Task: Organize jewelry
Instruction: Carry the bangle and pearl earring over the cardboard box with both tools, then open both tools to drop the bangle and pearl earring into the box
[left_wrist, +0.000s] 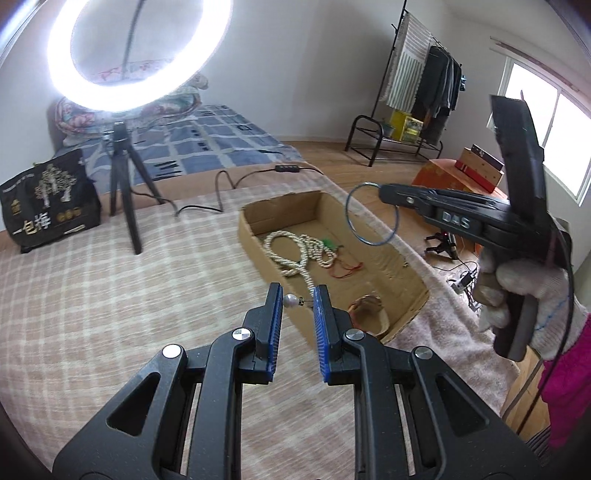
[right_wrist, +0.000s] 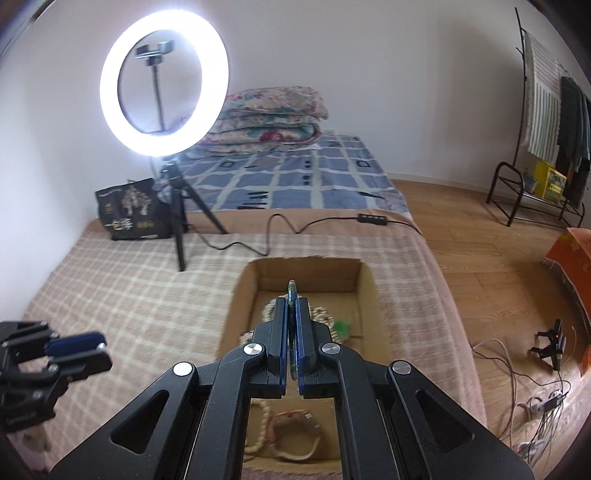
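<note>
Both my grippers tilt down over the cardboard box (left_wrist: 384, 254) on the bed. Left gripper (left_wrist: 298, 301) jaws pinch a pearl earring (left_wrist: 290, 300). Right gripper (right_wrist: 291, 306) jaws clamp a thin blue-green bangle (left_wrist: 372, 214), edge-on; gloved right hand (left_wrist: 517, 295) grips it. "DAS" on its arm. Bead necklace (left_wrist: 299, 251) lies in the box.

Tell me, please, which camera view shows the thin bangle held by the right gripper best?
The left wrist view: the bangle appears as a full open ring at the right gripper. The right wrist view shows it only edge-on between that gripper's pads.
</note>
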